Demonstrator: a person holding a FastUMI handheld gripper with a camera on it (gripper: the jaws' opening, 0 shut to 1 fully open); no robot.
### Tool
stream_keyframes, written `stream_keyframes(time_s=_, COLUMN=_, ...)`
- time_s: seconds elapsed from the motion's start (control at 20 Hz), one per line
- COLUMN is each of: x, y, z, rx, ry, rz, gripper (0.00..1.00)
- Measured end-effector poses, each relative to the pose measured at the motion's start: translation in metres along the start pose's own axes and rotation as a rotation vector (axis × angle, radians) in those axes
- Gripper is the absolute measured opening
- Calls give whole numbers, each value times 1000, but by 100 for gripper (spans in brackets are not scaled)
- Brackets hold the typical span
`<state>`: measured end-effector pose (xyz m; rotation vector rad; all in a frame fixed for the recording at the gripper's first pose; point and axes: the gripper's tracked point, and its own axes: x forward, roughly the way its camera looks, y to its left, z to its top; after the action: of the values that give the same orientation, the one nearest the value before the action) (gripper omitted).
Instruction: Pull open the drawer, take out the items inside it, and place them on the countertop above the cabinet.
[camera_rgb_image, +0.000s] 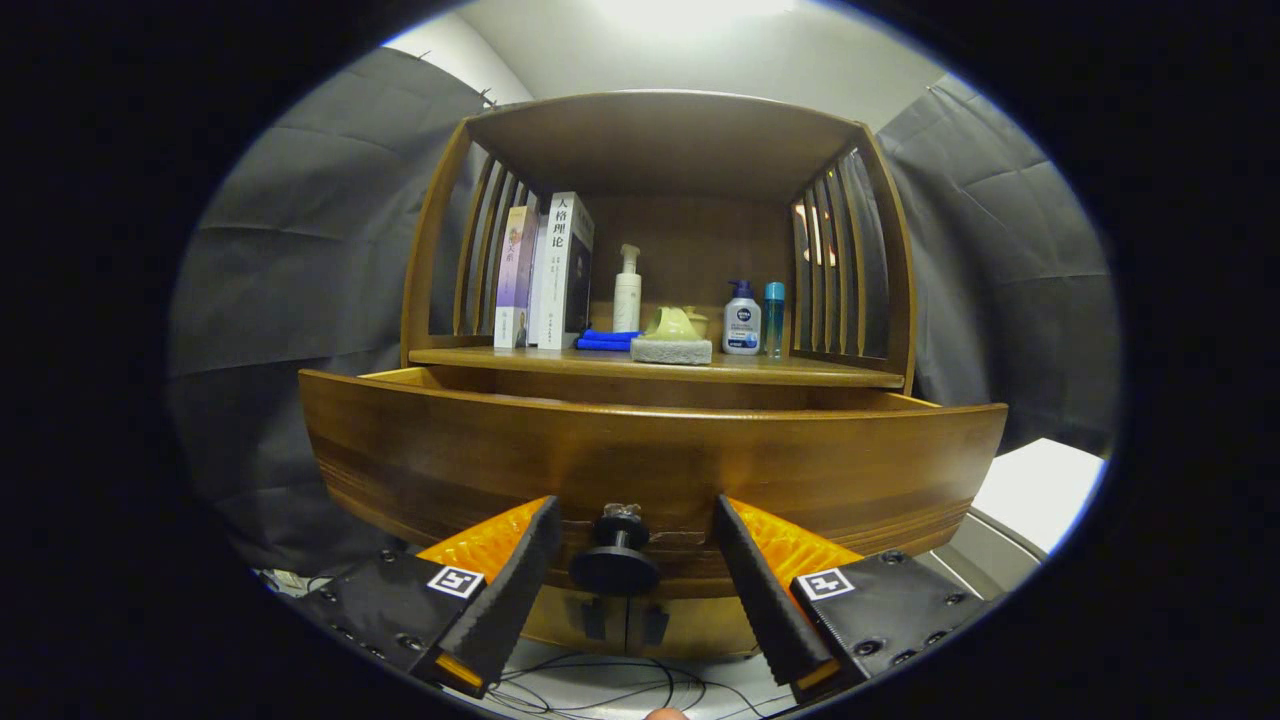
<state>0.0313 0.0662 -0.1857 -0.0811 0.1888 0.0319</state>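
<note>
Drawer (650, 455) stands pulled partway out of the wooden cabinet (425, 240), its curved front facing you and its top edge well fwd of the countertop (800, 371). Contents can't be seen; the front panel hides the inside.

Your gripper (637, 520) is spread, fingers apart to either side of the drawer's round dark knob (615, 560). Knob sits between the fingers (520, 575) w/ a gap on each side; neither finger touches it. Tips reach close to the drawer front; contact w/ the wood can't be confirmed.

Countertop, under the cabinet's roof, carries, from one slatted side to the other:
- two upright books (548, 272), leaning together against the slats;
- a blue folded cloth (607, 340) lying flat just beside the books;
- a white pump bottle (627, 290) standing behind the cloth;
- a grey sponge block (671, 350) near the front edge, w/ a pale green cup-like item (672, 323) resting on it, type unclear;
- a white-and-blue pump bottle (742, 318), upright;
- a slim teal bottle (774, 318) touching or just beside it.

Below the drawer, thin black cables (620, 690) lie on a pale floor surface. Grey cloth hangs on both sides of the cabinet.
</note>
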Motion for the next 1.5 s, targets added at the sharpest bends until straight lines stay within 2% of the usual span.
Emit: stream_keyframes(time_s=1.5, x=96, y=-5, z=9, rx=-22, ry=13, rz=-60, gripper=99)
